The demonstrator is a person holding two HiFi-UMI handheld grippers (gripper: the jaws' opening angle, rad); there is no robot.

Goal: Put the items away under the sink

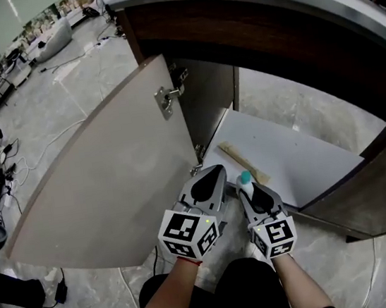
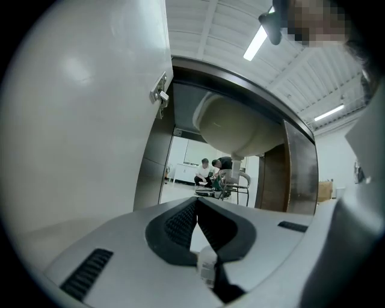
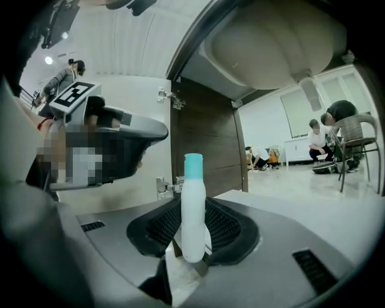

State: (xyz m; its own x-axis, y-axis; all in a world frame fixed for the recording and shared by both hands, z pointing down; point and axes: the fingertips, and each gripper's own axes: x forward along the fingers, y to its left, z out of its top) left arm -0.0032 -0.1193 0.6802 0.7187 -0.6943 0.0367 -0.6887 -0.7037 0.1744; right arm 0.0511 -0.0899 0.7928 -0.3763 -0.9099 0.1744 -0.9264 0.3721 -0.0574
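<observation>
My right gripper (image 1: 248, 186) is shut on a slim white bottle with a teal cap (image 1: 243, 178). In the right gripper view the bottle (image 3: 192, 222) stands upright between the jaws of the right gripper (image 3: 194, 204), cap up. My left gripper (image 1: 212, 174) is beside it, to its left, jaws closed together and holding nothing; in the left gripper view the left gripper (image 2: 197, 203) tips meet. Both are at the front edge of the open cabinet under the sink, whose white floor (image 1: 300, 152) lies just ahead. The sink bowl's underside (image 2: 240, 129) hangs above.
The left cabinet door (image 1: 112, 189) stands wide open beside my left gripper; the right door (image 1: 379, 187) is open too. A pale wooden strip (image 1: 236, 159) lies at the cabinet floor's front. The drain pipe (image 3: 310, 93) drops from the bowl. People crouch in the distance (image 2: 207, 171).
</observation>
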